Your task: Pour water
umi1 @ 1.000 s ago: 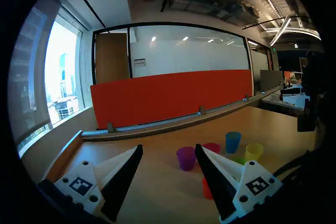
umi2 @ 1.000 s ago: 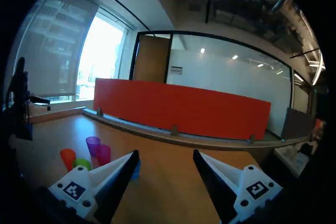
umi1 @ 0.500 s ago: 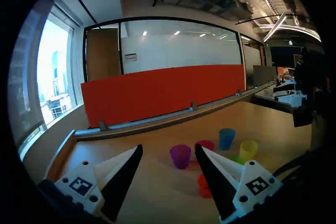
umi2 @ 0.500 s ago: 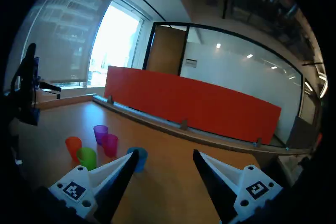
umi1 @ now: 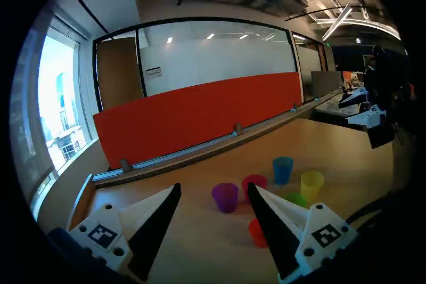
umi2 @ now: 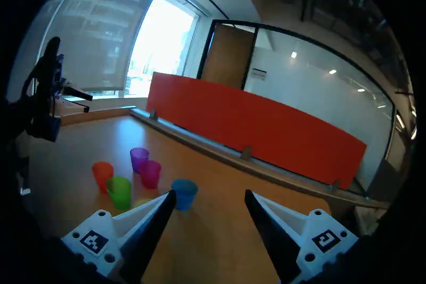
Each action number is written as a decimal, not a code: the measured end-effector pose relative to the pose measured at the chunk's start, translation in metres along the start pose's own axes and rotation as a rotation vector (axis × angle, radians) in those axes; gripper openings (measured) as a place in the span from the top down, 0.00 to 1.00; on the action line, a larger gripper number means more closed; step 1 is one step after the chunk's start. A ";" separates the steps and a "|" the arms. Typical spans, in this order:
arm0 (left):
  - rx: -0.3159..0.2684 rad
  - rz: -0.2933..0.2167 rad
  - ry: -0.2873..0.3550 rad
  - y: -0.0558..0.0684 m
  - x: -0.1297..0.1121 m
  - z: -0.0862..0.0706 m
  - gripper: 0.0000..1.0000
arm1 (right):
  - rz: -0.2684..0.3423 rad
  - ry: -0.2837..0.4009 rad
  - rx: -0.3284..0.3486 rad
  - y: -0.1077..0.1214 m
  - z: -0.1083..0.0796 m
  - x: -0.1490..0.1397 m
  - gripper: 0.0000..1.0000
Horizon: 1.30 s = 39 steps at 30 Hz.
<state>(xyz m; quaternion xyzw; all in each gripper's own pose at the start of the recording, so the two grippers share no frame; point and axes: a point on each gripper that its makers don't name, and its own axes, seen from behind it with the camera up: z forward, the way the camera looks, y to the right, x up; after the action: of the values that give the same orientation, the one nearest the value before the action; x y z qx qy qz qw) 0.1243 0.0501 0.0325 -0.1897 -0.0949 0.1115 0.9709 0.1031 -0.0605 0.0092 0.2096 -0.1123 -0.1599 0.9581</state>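
Several small coloured plastic cups stand in a cluster on the wooden table. In the left gripper view I see the purple cup, pink cup, blue cup, yellow cup, green cup and orange cup. My left gripper is open and empty, just short of the purple cup. In the right gripper view the orange cup, green cup, purple cup, pink cup and blue cup stand ahead on the left. My right gripper is open and empty, beside the blue cup.
An orange divider panel on a rail runs along the table's far edge. A bright window is at the side. The other gripper and the hand holding it hover at the left of the right gripper view.
Both grippers stayed open. The right gripper view has swung toward the cups, which now sit nearer its middle. In the left gripper view the cups drifted slightly left and up.
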 end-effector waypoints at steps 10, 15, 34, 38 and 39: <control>-0.065 0.040 -0.024 0.013 0.003 0.002 0.08 | -0.057 -0.030 0.065 -0.010 -0.002 0.003 0.00; -0.101 0.046 -0.040 0.021 0.003 0.005 0.07 | -0.085 -0.044 0.097 -0.015 -0.001 0.001 0.00; -0.279 0.017 -0.112 0.059 -0.012 0.010 0.07 | -0.001 -0.096 0.199 -0.026 0.001 -0.004 0.00; -0.317 0.028 -0.129 0.070 -0.017 0.009 0.07 | -0.002 -0.102 0.203 -0.026 0.001 -0.004 0.00; -0.327 0.031 -0.134 0.073 -0.019 0.009 0.07 | -0.002 -0.103 0.204 -0.026 0.001 -0.005 0.00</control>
<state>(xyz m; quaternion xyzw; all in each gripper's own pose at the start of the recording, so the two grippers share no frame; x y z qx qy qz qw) 0.0908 0.1144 0.0092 -0.3388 -0.1733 0.1219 0.9167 0.0919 -0.0816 -0.0017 0.2975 -0.1771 -0.1590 0.9246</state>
